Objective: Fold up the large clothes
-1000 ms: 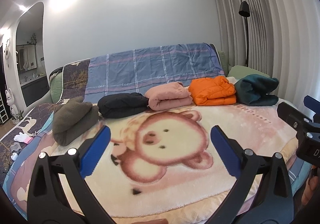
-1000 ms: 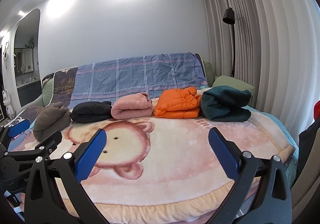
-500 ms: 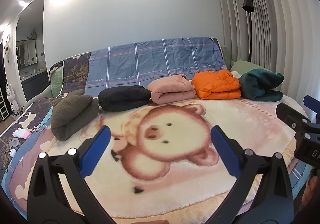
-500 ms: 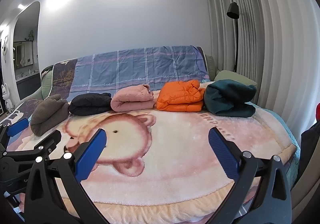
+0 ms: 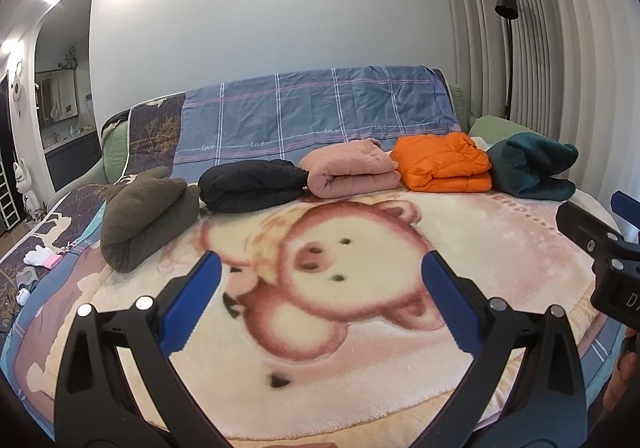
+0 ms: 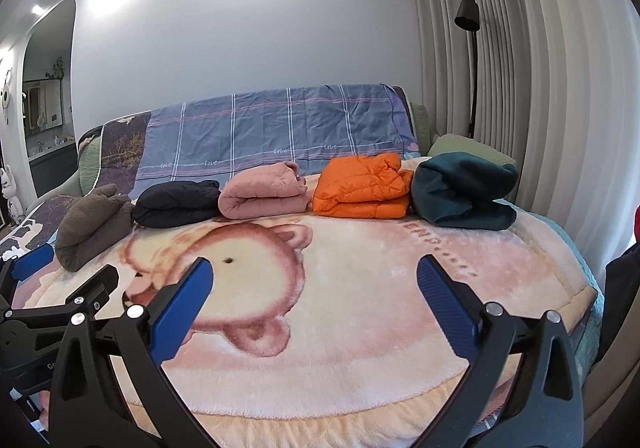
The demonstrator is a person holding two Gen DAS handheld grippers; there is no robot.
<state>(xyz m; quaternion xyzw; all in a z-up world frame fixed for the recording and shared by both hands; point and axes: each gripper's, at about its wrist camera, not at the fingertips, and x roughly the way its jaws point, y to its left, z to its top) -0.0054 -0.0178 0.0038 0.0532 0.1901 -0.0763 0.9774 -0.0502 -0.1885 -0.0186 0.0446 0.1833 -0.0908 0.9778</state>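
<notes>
Bed (image 5: 500,248), bear-print blanket (image 5: 320,268) on top. Far edge, one row of five folded garments, left to right: grey fleece (image 5: 148,215), black jacket (image 5: 252,185), pink jacket (image 5: 352,173), orange jacket (image 5: 444,163), teal fleece (image 5: 532,167); neighbours touch or nearly touch. Plaid sheet (image 5: 316,111) hangs behind the row. Floor lamp (image 6: 468,15) at far right, by curtains (image 6: 540,67). Left gripper (image 5: 320,300): fingers spread wide, holding nothing, above near blanket. Right gripper (image 6: 316,296): same, fingers apart, empty.

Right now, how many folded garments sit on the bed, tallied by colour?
Olive-brown garment: 1
Black garment: 1
Pink garment: 1
Orange garment: 1
Dark teal garment: 1
Total: 5
</notes>
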